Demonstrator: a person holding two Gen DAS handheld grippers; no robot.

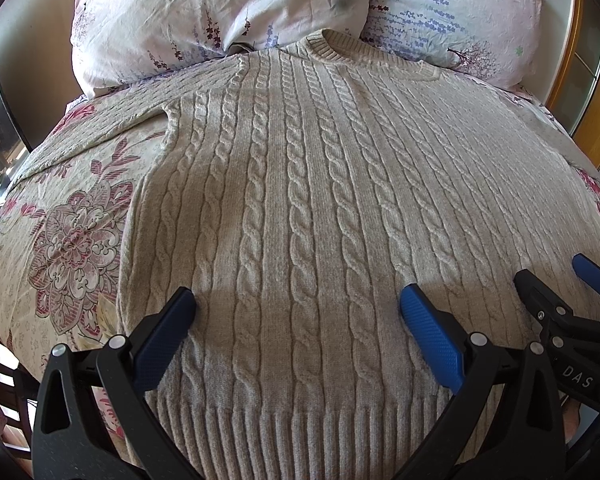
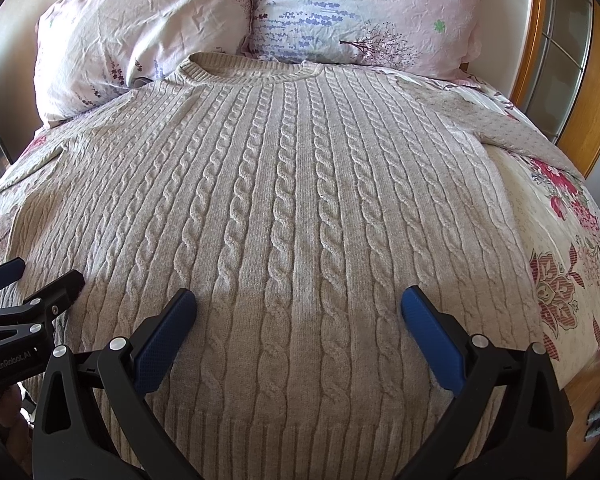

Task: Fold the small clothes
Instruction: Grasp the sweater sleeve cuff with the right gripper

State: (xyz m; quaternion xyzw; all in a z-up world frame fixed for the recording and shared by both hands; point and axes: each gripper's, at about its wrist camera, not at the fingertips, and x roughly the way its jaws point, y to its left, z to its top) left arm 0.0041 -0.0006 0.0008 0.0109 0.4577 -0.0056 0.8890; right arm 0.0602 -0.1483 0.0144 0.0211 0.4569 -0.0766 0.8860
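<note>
From the left wrist view, a beige cable-knit sweater [image 1: 300, 208] is being shown spread flat, front up, on a floral bedspread [image 1: 72, 248], its collar [image 1: 332, 46] lying against two pillows [image 1: 220, 12] at the head of the bed. The left gripper [image 1: 298, 304] is being held released, its blue pads spread wide above the knit near the ribbed hem [image 1: 300, 432], nothing grasped. The right gripper [image 1: 576, 280] is being glimpsed at the right edge, likewise parted.

From the right wrist view, the right gripper [image 2: 299, 304] is being held unclenched over the lower right of the sweater [image 2: 300, 200], with a sleeve [image 2: 516, 128] being seen stretched out sideways. The fold is judged not yet begun: the opening grasp is being prepared. Next, an edge, probably the hem or a sleeve, is likely needing to be pinched through the thick knit and carried across the body.
</note>
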